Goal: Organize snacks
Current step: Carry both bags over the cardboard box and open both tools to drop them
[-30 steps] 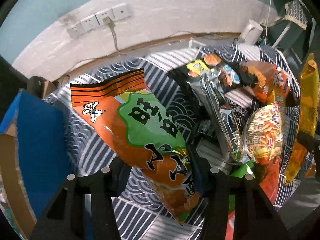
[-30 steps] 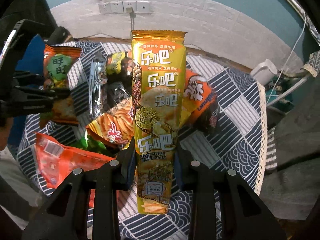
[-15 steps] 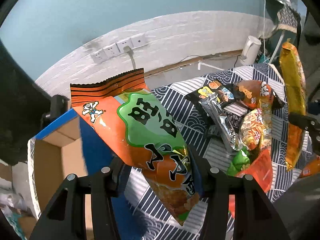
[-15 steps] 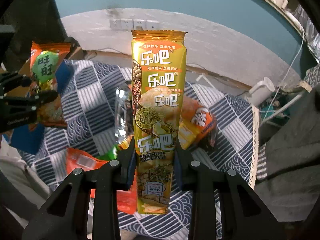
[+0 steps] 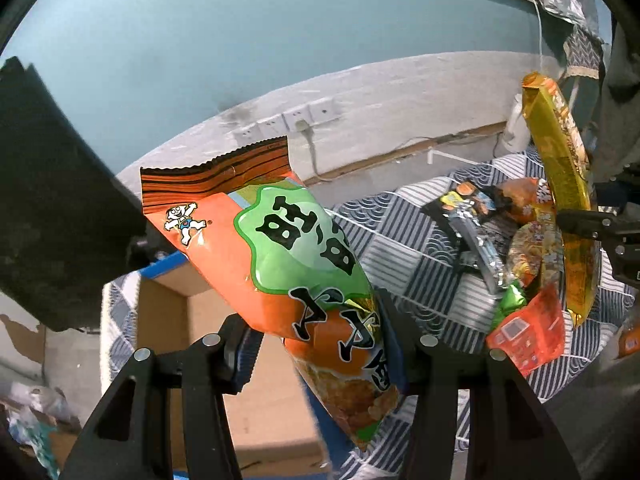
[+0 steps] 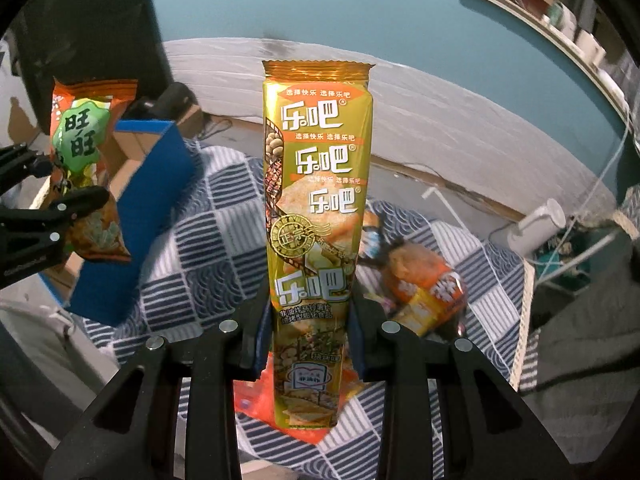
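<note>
My left gripper (image 5: 316, 344) is shut on an orange and green snack bag (image 5: 280, 256), which hangs tilted in the air over an open cardboard box with blue sides (image 5: 264, 412). In the right wrist view that same orange bag (image 6: 86, 168) shows at the left, held by the left gripper (image 6: 56, 208) beside the box (image 6: 148, 216). My right gripper (image 6: 310, 320) is shut on a tall gold snack pack (image 6: 316, 208), held upright above the table. From the left wrist view the gold pack (image 5: 560, 200) appears at the far right.
A blue and white patterned cloth (image 5: 404, 236) covers the table. Several more snack packs (image 5: 516, 248) lie in a heap on it; an orange pack (image 6: 424, 280) lies right of the gold one. A white kettle (image 6: 528, 228) stands at the back right. Wall sockets (image 5: 296, 116) sit behind.
Both grippers have risen with their snacks, and more of the wall now shows. The left one has swung left, so the cardboard box now lies beneath the orange bag.
</note>
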